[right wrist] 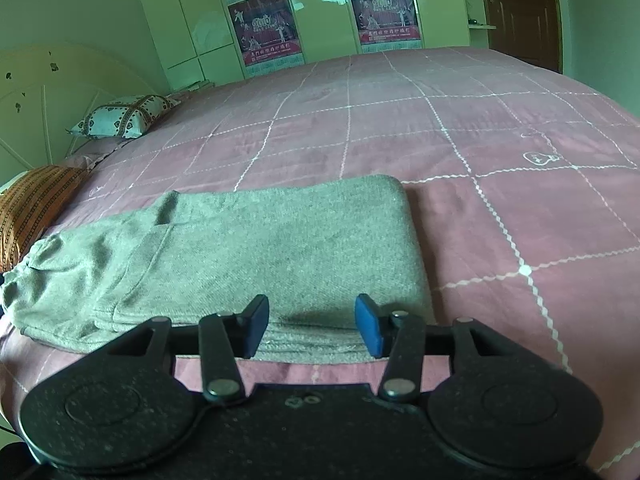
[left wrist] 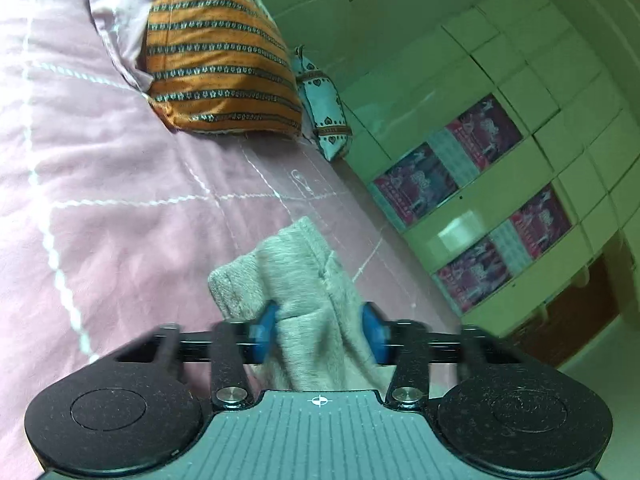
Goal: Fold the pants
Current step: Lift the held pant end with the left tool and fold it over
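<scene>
A bed (right wrist: 500,208) under a pink cover crossed by white stitched lines fills both views. Behind it stand a pale wardrobe (right wrist: 320,8) and a dark brown door (right wrist: 524,12). Three posters (left wrist: 476,196) show on the wardrobe in the left wrist view. Two pillows lie at the head of the bed: an orange striped pillow (left wrist: 220,64) and a smaller white patterned pillow (right wrist: 124,116).

One pair of grey pants (right wrist: 256,252) lies folded into a thick oblong near the bed's front edge, its gathered waistband at the left end, the knit soft and slightly fuzzy.

The left hand-held gripper (left wrist: 320,332) is clamped on a bunched part of the pants (left wrist: 296,276), blue pads pressing the cloth from both sides. The right hand-held gripper (right wrist: 312,326) has its pads apart over the near edge of the fold, gripping nothing.
</scene>
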### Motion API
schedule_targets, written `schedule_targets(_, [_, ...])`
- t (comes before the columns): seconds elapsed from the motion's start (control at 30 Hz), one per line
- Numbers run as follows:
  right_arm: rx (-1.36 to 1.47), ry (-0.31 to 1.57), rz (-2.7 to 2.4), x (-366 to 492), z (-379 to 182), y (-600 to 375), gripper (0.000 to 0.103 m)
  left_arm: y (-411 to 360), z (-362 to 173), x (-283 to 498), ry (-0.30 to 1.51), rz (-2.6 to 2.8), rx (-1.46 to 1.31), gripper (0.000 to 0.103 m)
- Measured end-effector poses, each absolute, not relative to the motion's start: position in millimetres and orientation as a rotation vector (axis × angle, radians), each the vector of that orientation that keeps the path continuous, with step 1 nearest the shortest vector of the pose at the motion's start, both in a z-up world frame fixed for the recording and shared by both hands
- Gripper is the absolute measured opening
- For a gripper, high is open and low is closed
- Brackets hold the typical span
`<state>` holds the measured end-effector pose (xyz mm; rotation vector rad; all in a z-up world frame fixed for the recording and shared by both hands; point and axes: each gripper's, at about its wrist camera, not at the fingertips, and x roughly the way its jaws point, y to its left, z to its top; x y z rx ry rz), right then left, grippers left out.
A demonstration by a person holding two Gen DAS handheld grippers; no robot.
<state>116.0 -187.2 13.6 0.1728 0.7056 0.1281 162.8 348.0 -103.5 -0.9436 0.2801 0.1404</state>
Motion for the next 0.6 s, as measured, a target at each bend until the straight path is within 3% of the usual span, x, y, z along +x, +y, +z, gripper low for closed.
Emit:
schedule_targets(0.13, [0.157, 0.709, 0.134, 115.8, 12.4, -185.0, 0.044, 352.3, -86.7, 179.3, 0.317, 0.091, -0.895, 0.02])
schedule_targets(0.23, [0.157, 0.707, 0.133, 115.4, 13.7, -184.3, 0.045, 348.0, -62.6, 172.4, 0.171, 0.012, -0.825, 0.02])
schedule_targets(0.33, [0.163, 0.708, 0.135, 115.5, 13.1, -184.7, 0.045, 358.8, -90.7, 189.3, 0.395, 0.174, -0.812, 0.019])
schedule_targets(0.43, [0.172, 0.705, 0.14, 114.8, 14.7, -186.3, 0.045, 368.9, -102.7, 174.8, 0.391, 0.141, -0.869, 0.022])
schedule_targets(0.47, [0.168, 0.702, 0.139, 114.1, 15.4, -186.8, 0.045, 369.0, -99.9, 167.1, 0.366, 0.141, -0.891, 0.029])
schedule_targets(0.57, [0.181, 0.705, 0.139, 115.2, 13.9, -189.5, 0.046, 364.4, -92.2, 145.3, 0.31, 0.218, -0.895, 0.081])
schedule_targets(0.6, [0.189, 0.704, 0.138, 115.6, 13.1, -189.7, 0.046, 364.1, -92.7, 144.6, 0.317, 0.225, -0.899, 0.082])
